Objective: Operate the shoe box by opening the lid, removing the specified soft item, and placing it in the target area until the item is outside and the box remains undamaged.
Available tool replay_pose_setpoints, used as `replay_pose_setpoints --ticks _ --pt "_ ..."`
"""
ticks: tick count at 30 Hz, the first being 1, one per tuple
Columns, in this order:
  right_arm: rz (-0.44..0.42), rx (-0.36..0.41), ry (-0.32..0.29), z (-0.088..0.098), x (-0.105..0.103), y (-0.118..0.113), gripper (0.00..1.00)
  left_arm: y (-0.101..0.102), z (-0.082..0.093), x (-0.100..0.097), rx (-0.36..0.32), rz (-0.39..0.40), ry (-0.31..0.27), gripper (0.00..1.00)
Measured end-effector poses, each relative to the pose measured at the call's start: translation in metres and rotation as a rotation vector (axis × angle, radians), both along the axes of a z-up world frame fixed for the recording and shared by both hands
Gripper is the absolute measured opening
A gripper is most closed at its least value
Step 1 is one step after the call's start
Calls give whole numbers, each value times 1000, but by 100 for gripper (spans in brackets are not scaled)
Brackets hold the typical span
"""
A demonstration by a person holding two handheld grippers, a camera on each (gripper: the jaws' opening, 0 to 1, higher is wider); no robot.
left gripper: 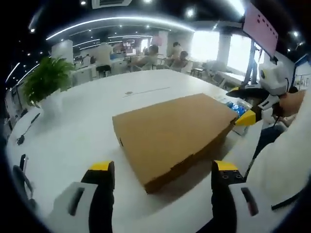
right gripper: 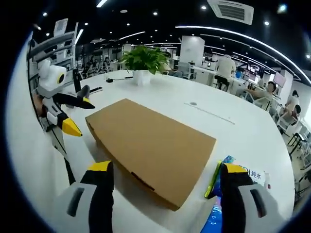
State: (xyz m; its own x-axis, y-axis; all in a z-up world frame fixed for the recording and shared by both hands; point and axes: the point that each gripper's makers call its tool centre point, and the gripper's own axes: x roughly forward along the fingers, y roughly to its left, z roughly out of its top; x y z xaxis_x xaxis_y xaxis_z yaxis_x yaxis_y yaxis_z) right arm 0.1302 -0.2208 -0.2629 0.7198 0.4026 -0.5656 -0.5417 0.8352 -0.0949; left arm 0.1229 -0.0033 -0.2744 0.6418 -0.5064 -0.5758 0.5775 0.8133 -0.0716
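- So, nearest first: the left gripper (left gripper: 163, 172) has its jaws spread wide with nothing between them, hovering just short of the near corner of the shoe box (left gripper: 172, 133).
- Same deal with the right gripper (right gripper: 165, 174): jaws apart, empty, parked over the box's near long edge.
- One cardboard shoe box, lying flat on the white table (left gripper: 73, 126), lid fully down. My read is we're at step one, lid not opened yet.
- Next move probably needs a jaw tip slipped under the lid's front lip, gently, so the cardboard doesn't tear or crease.
- The soft item is presumably inside; can't see it.
- One blue packet (right gripper: 221, 194) sits just beside the box by the right jaw.
- Further back: one potted plant (right gripper: 143, 63), and several people at desks.
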Motion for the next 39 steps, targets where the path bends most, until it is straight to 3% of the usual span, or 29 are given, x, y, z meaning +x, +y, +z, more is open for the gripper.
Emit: replay_pose_setpoints --ticks 4,7,11,16,30,33,39 --pt "10 -16 8 -1 -1 -2 90 0 0 2 12 -11 -12 84" --pt "31 -33 24 -5 -2 -2 89 4 -9 3 27 -3 18 87" --pt "34 -27 29 -13 -4 1 79 6 -18 3 48 -10 28 96" --pt "15 -25 47 -17 -4 0 80 8 -23 5 76 -28 43 82" --pt "46 -47 92 -30 -2 3 77 -3 -24 11 84 -61 44 75" --pt "39 -58 115 -33 -1 3 76 -7 -27 10 44 -50 110 62" --pt "25 -43 110 -32 1 4 75 -5 -27 17 59 -37 90 61"
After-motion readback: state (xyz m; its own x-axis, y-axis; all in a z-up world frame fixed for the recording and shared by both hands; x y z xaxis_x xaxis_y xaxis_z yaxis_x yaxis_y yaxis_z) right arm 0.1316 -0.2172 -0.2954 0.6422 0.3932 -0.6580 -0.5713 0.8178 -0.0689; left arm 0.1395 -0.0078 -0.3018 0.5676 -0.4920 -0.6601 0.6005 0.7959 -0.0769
